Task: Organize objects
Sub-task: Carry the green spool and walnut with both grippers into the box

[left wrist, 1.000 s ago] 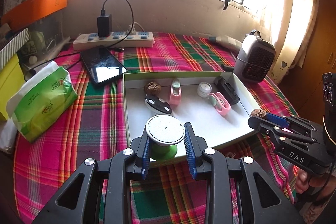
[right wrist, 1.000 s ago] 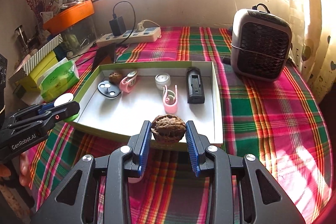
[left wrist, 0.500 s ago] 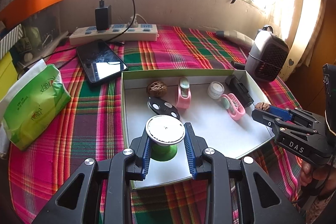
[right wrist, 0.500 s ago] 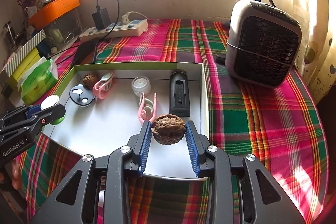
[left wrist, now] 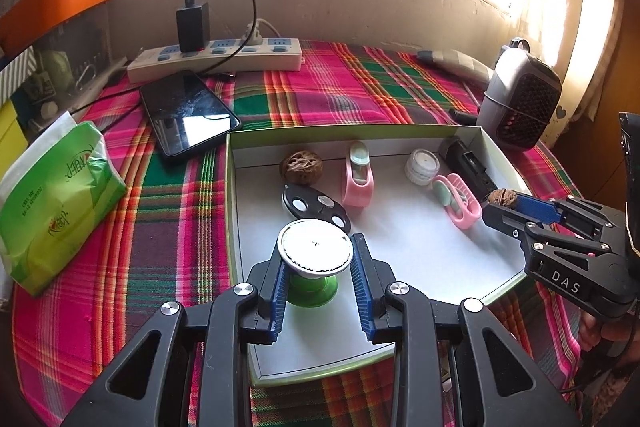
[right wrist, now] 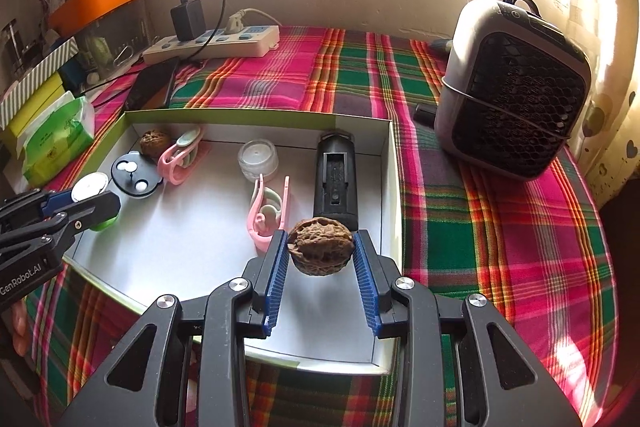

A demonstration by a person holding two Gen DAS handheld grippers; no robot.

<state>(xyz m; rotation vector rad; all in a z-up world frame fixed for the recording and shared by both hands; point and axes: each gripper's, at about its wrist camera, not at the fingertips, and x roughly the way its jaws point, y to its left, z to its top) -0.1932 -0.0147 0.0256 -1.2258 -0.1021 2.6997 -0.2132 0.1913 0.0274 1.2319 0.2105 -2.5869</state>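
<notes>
My left gripper (left wrist: 318,269) is shut on a green spool with a white round top (left wrist: 315,251), held over the near left part of the white tray (left wrist: 412,255). My right gripper (right wrist: 321,259) is shut on a brown walnut (right wrist: 321,243), held over the tray's (right wrist: 200,227) near right part. The right gripper also shows in the left wrist view (left wrist: 500,203), and the left gripper in the right wrist view (right wrist: 96,201). In the tray lie a second walnut (left wrist: 301,167), a black disc (left wrist: 316,207), two pink clips (left wrist: 359,175) (left wrist: 458,201), a small white jar (left wrist: 422,166) and a black holder (left wrist: 466,167).
The tray sits on a plaid cloth (left wrist: 160,227). A phone (left wrist: 188,115) and a power strip (left wrist: 216,57) lie behind it, a green tissue pack (left wrist: 52,195) at the left, and a small grey fan heater (right wrist: 516,87) at the right.
Both grippers have moved forward over the tray with their objects still held. The spool and the walnut were at the tray's near edge before.
</notes>
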